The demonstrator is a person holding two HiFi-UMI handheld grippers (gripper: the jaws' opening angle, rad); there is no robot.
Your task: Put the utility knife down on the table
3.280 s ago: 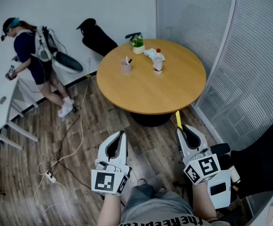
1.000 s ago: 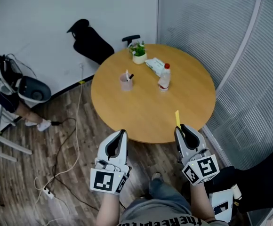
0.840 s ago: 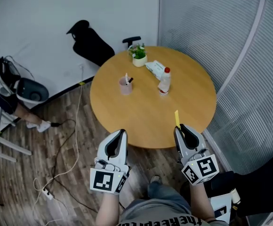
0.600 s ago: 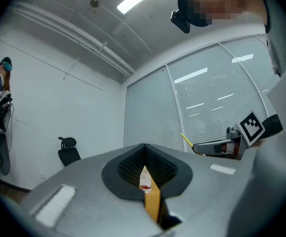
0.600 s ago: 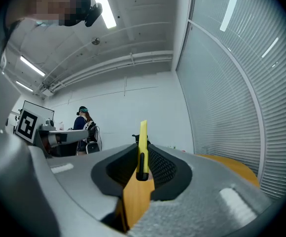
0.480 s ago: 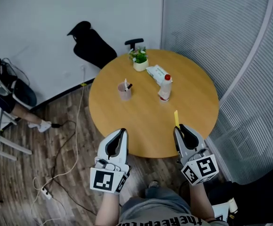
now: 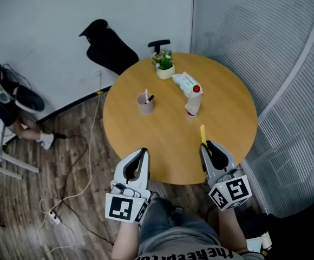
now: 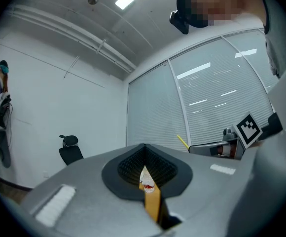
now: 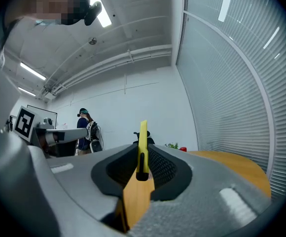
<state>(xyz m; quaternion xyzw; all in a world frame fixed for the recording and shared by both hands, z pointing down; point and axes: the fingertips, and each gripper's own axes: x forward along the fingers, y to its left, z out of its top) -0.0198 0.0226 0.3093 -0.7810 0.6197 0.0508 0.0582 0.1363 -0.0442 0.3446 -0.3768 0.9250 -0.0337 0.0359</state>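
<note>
The right tongs clamp the yellow knife upright. The head view shows only its tip, over the near edge of the worktop. The left tongs are closed and empty.

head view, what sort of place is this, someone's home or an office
Most likely a small office meeting room: a round wooden table, a black office chair behind it, and a ribbed glass partition running along the right side.
</note>
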